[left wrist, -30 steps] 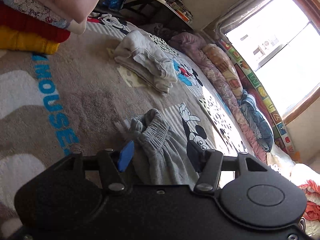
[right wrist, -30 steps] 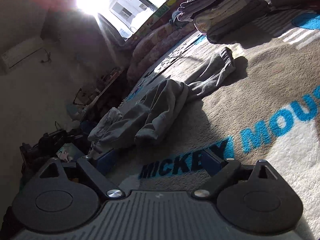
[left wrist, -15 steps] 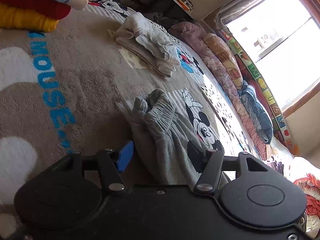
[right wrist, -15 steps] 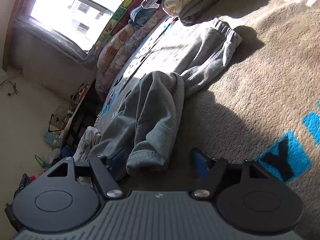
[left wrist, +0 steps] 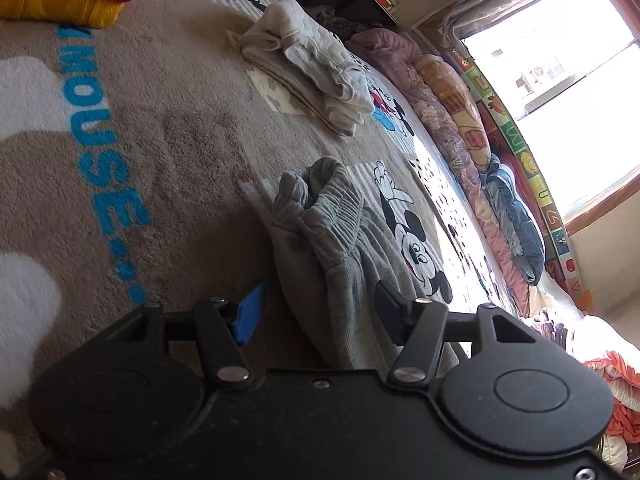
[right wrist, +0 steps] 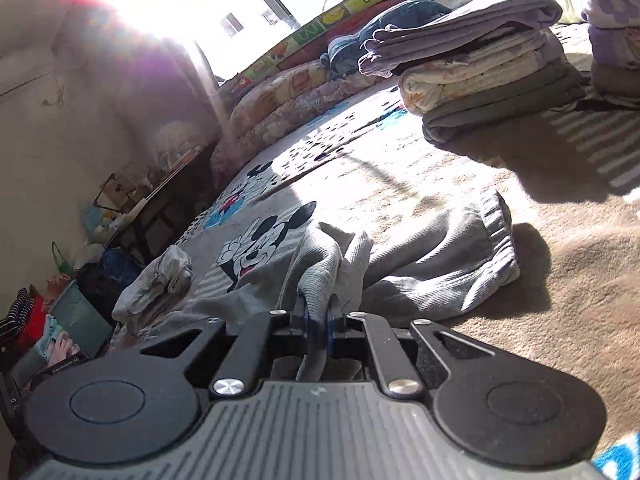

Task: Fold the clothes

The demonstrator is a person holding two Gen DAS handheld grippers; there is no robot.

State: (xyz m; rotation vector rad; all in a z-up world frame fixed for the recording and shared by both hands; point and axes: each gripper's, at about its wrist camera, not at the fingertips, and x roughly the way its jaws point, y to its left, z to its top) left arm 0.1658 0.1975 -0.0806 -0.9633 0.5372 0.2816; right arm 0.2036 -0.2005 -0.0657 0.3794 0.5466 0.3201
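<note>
From our right wrist camera we see the right gripper pinched tight on a ribbed cuff of the grey sweatpants, which lie crumpled on the Mickey Mouse rug. Only our left wrist camera shows the left gripper with its fingers spread wide either side of the sweatpants' gathered waistband. Beyond the sweatpants there sits a folded white pile. Window glare washes out the right view's upper left corner.

Sunlit window beyond cartoon-printed carpet, cluttered dark table.
</note>
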